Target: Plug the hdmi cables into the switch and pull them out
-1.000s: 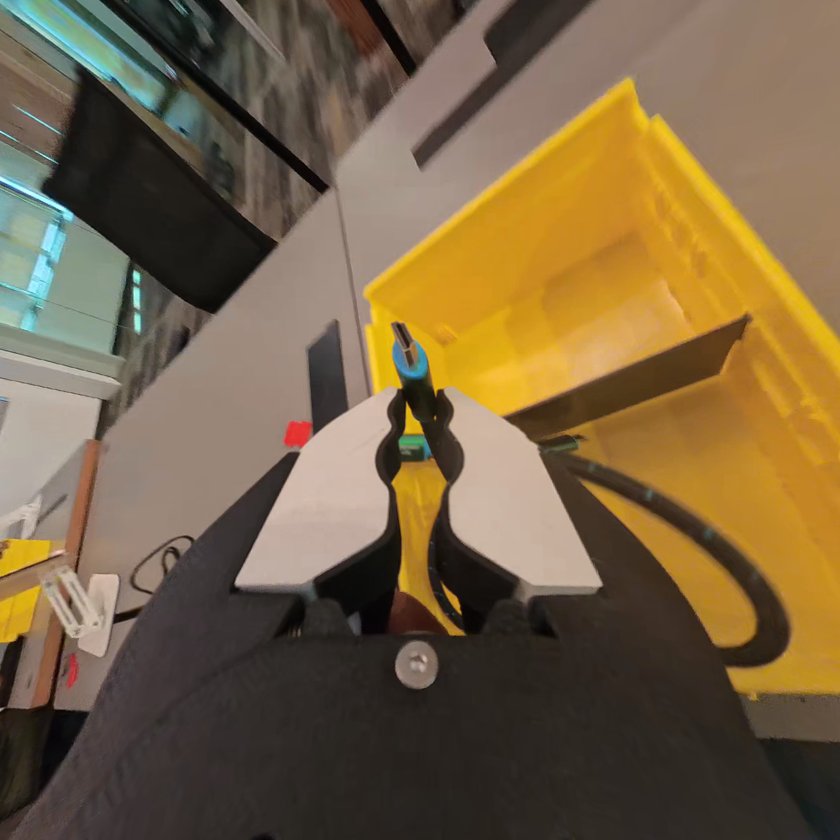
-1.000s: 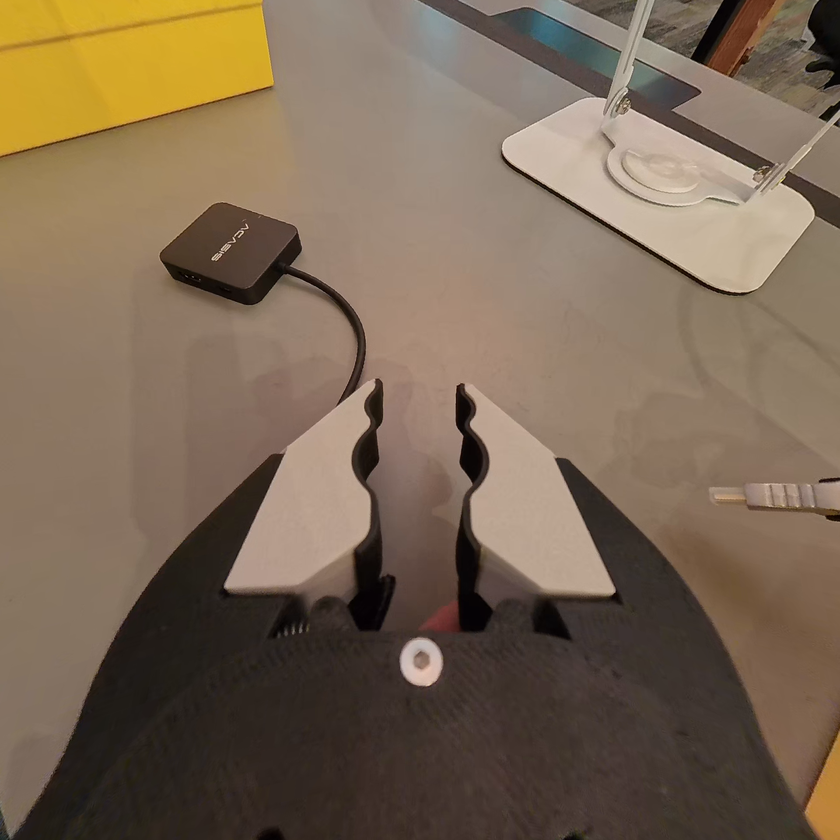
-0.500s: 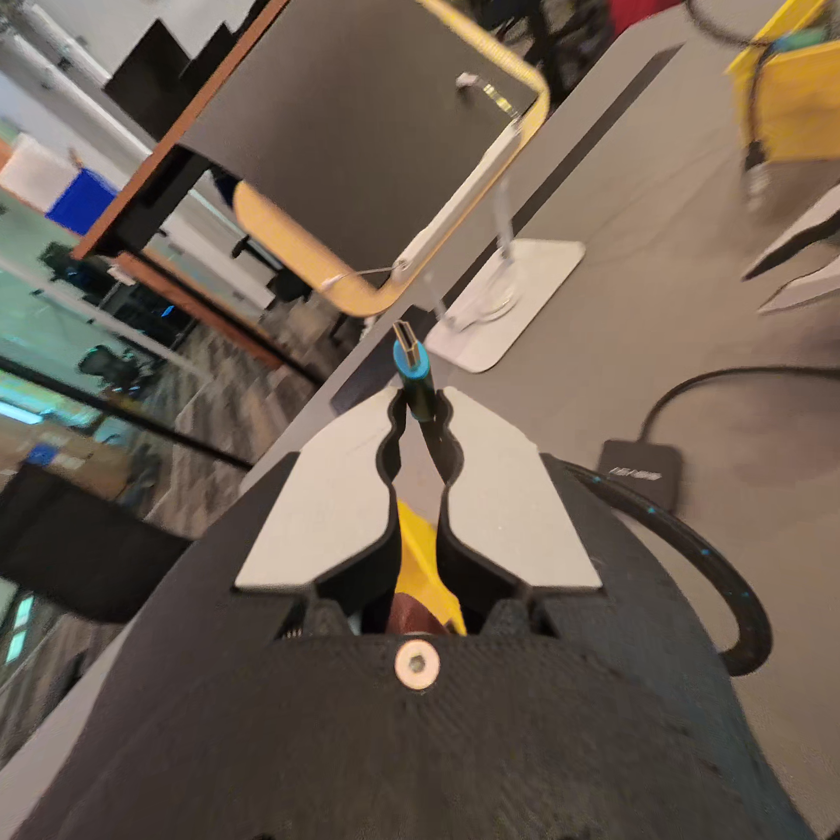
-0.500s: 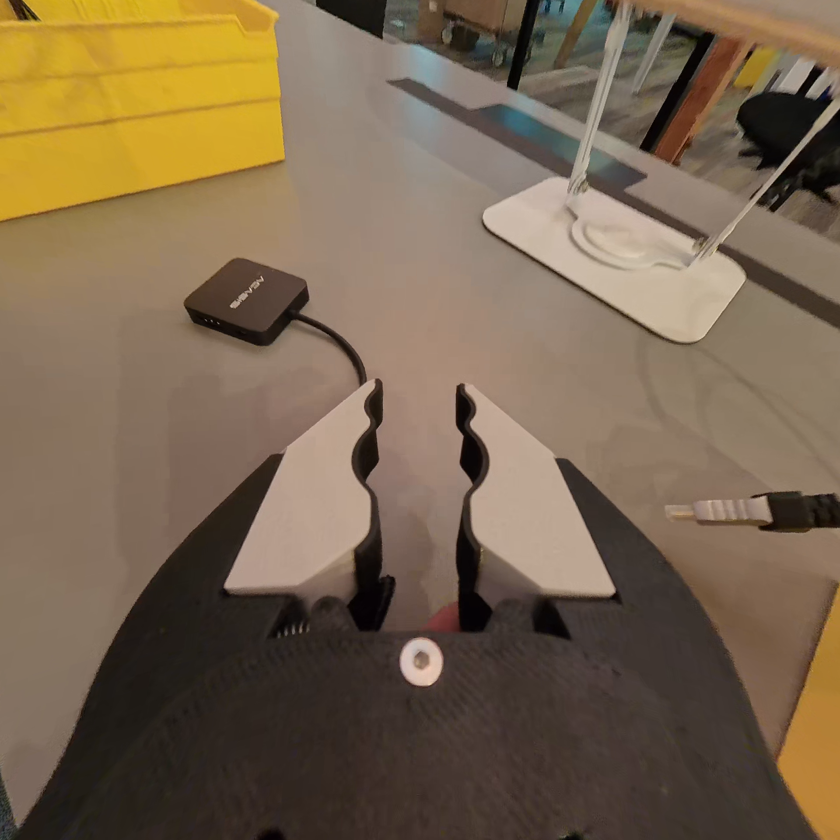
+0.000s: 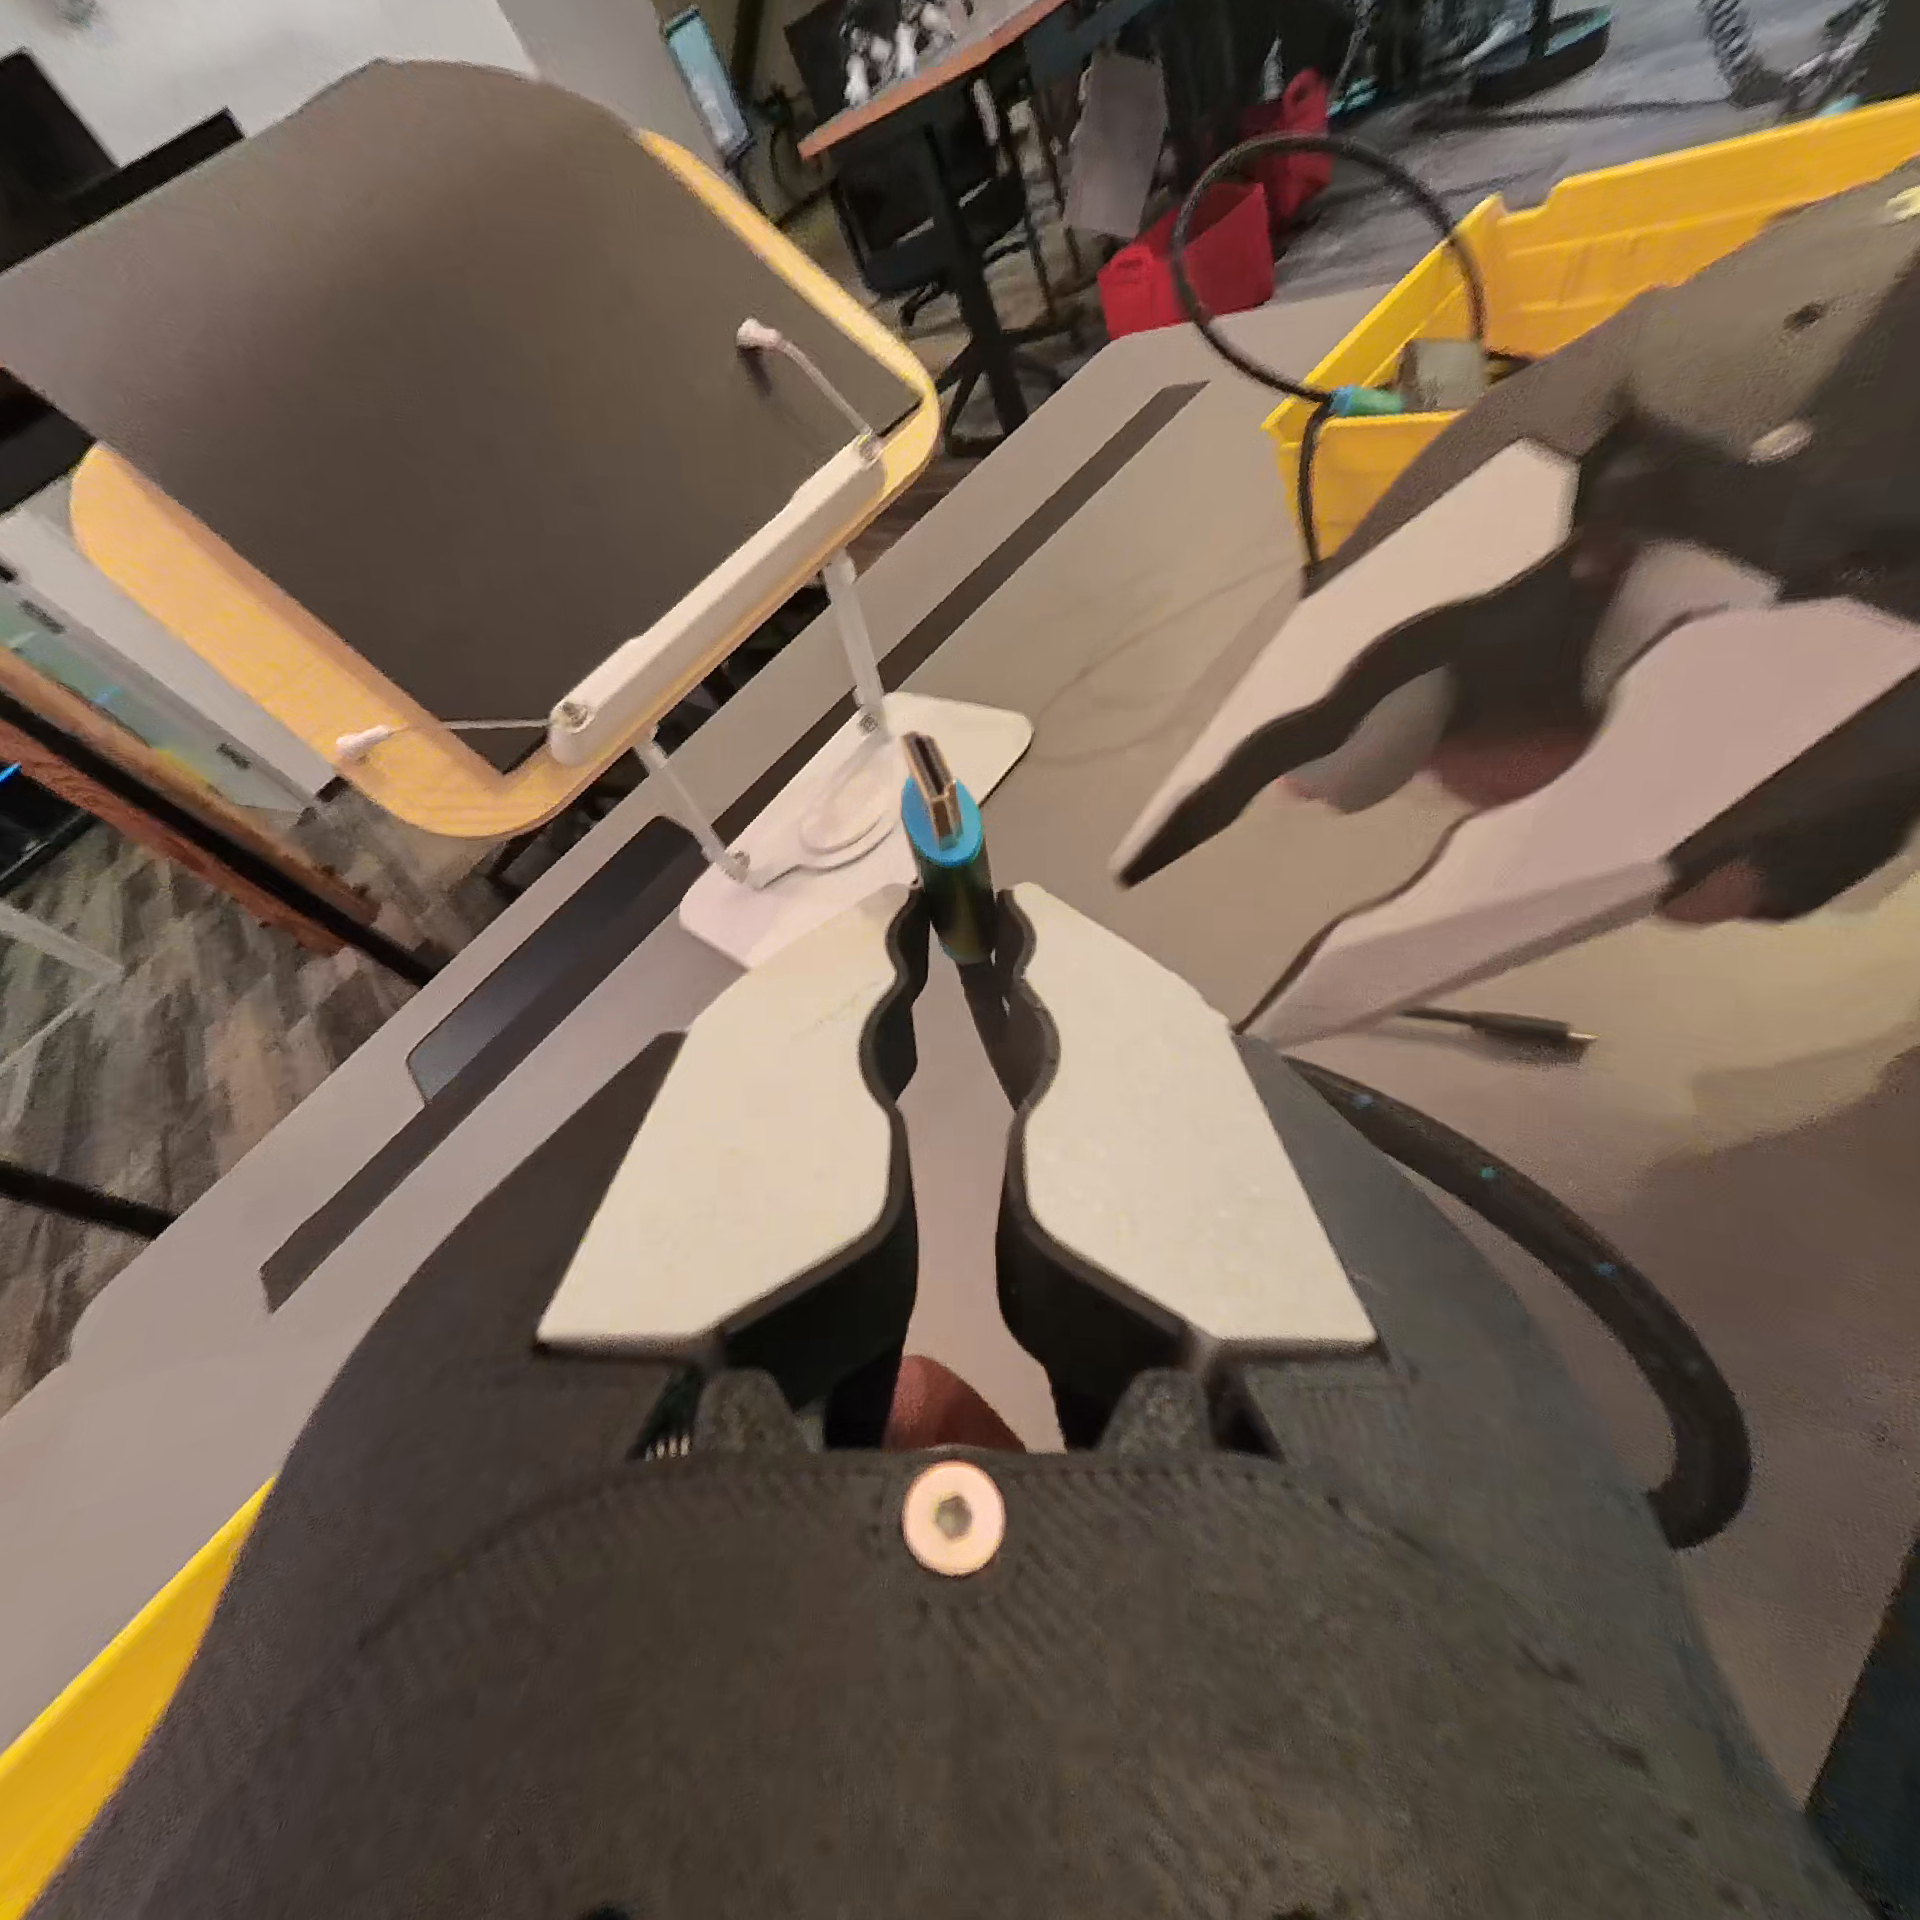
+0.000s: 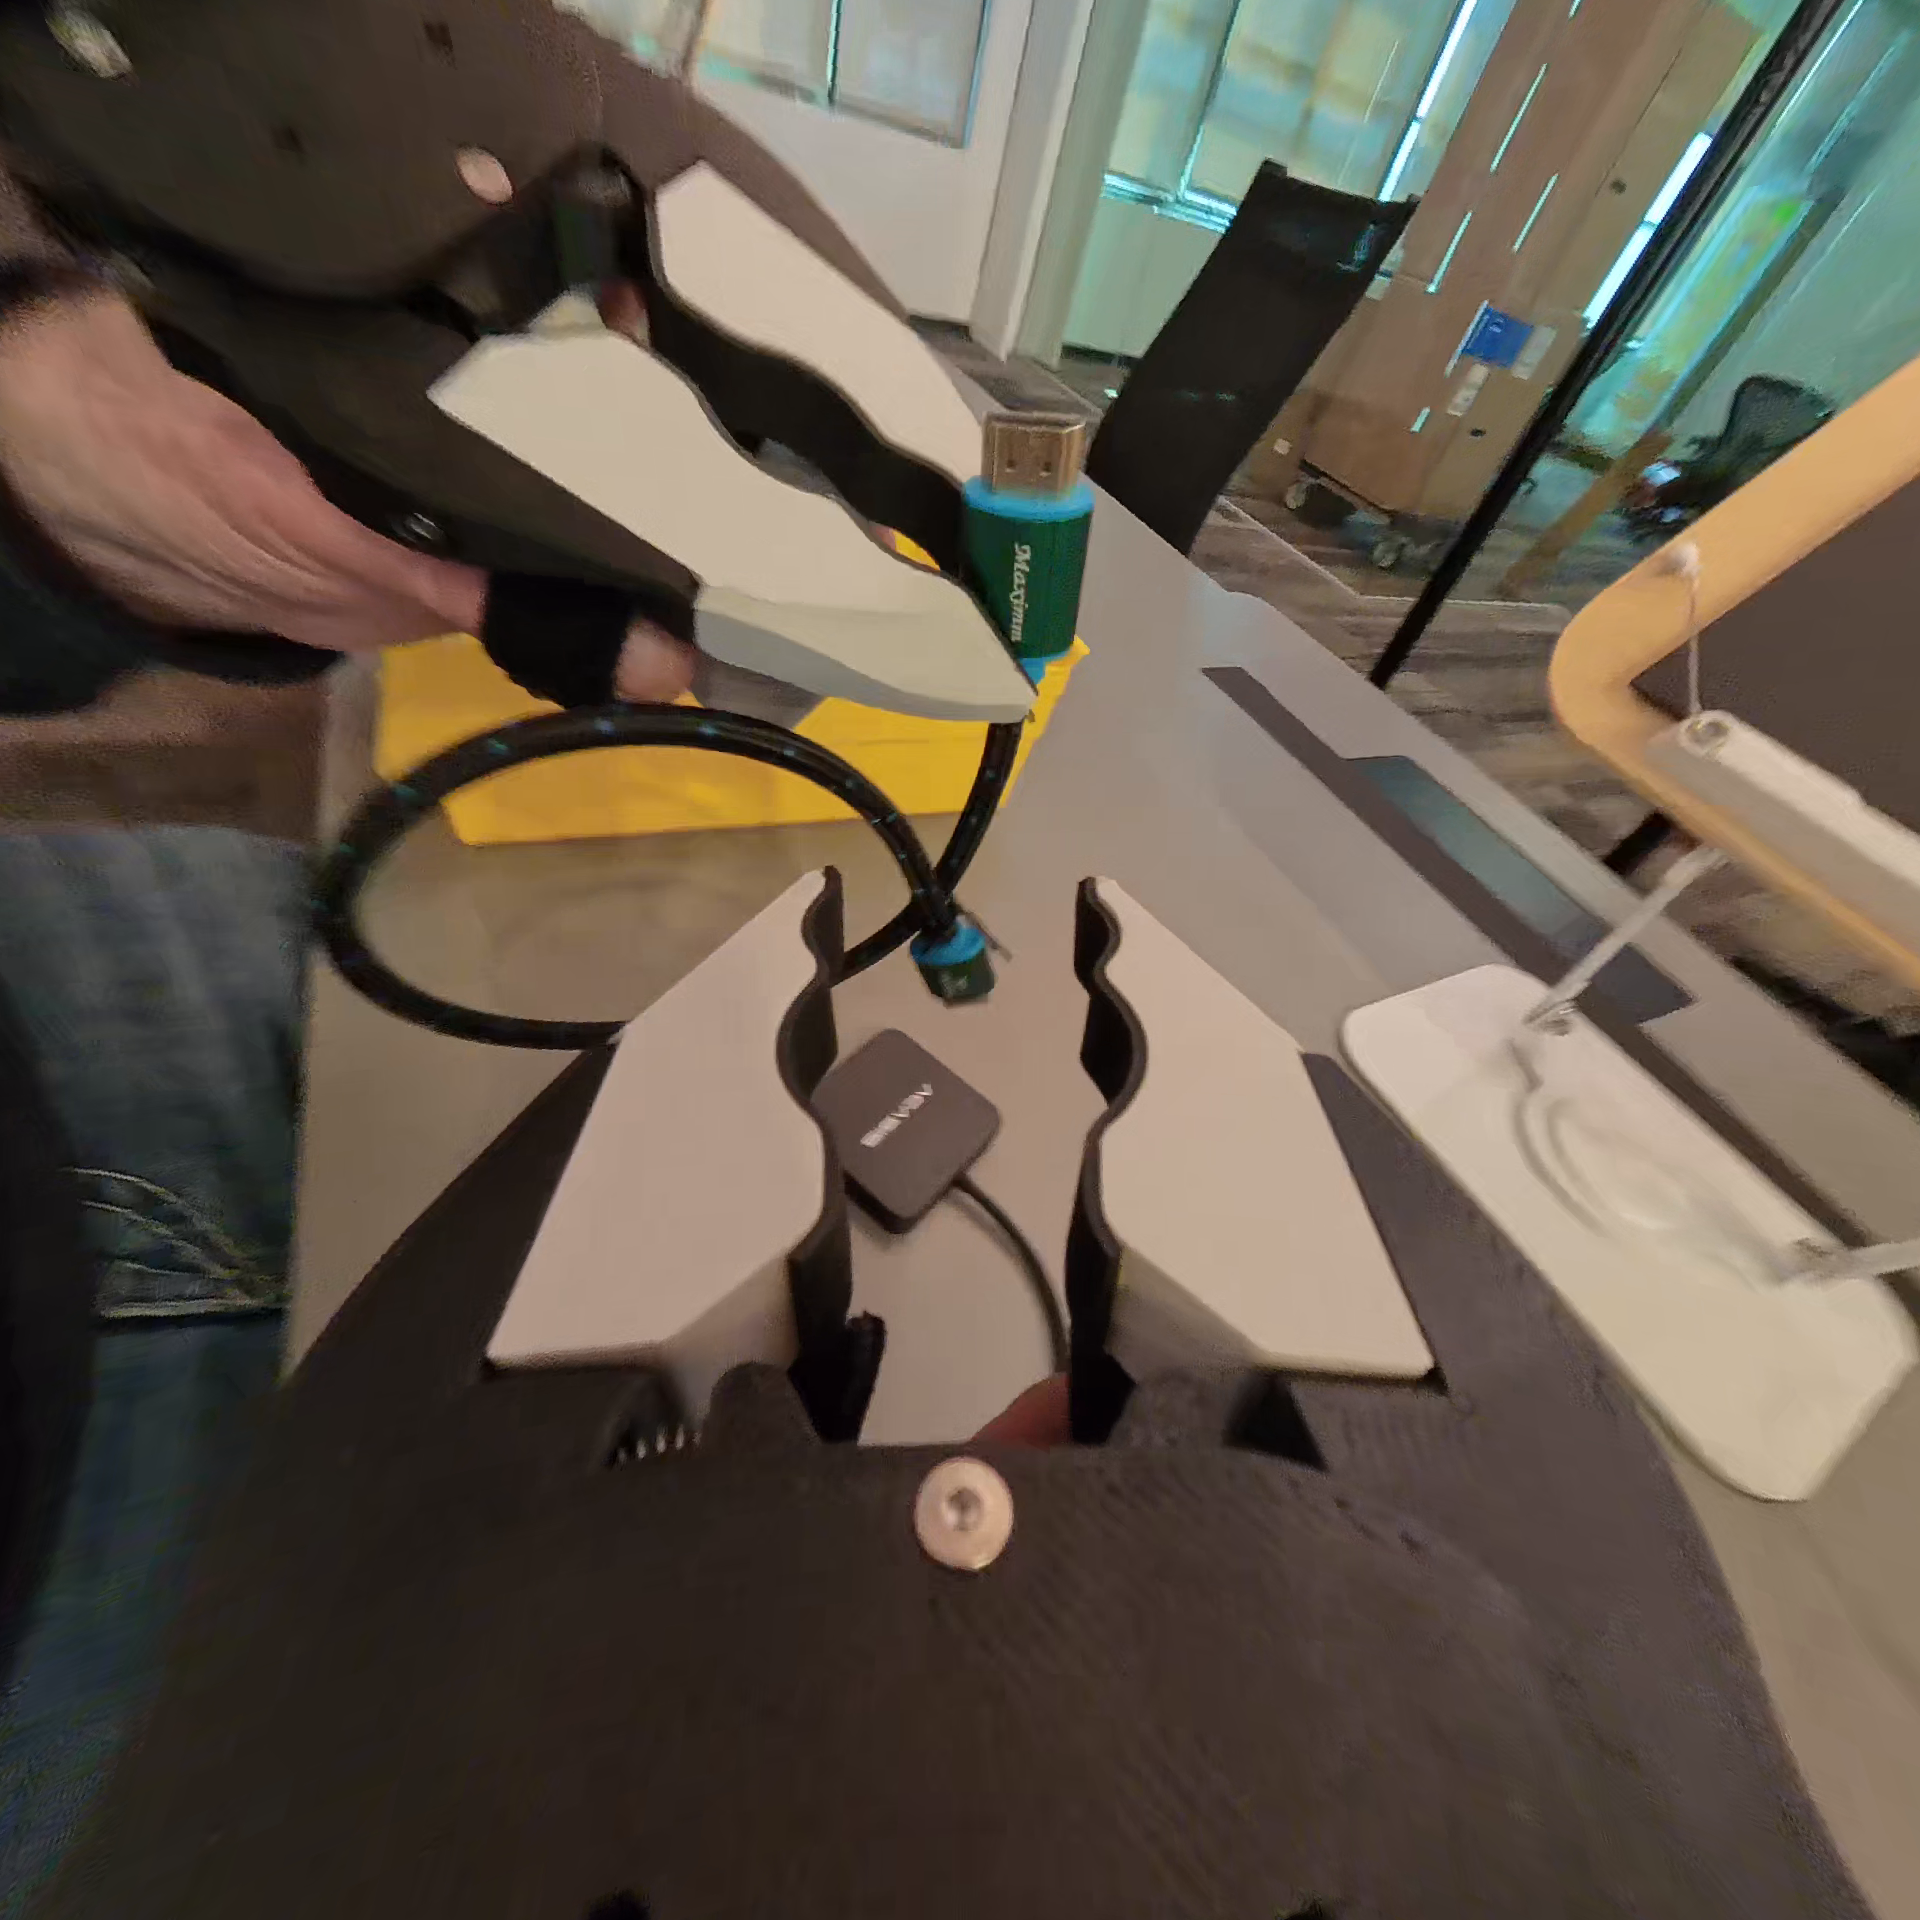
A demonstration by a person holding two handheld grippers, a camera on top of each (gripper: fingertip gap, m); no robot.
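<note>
The left gripper (image 5: 958, 906), fingers clamped on the HDMI plug (image 5: 943, 821), has swung from the yellow bin (image 6: 727, 769) toward the right gripper (image 6: 954, 904), fingers apart and empty. Only the right wrist view shows the switch (image 6: 906, 1122) on the surface (image 6: 1195, 831) and the cable's free plug (image 6: 951, 966) hanging above it.

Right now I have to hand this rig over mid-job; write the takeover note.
Left claw: shut on the HDMI plug, held above the table with its metal tip pointing up, cable looping below.
Right claw: open, empty, aimed at the switch.
Switch: flat on the grey table, nothing plugged into it as far as I can see; the cable's other plug hangs just beyond it.
Done: cable picked up.
Left: steady the switch, insert plugs, pull them out.
</note>
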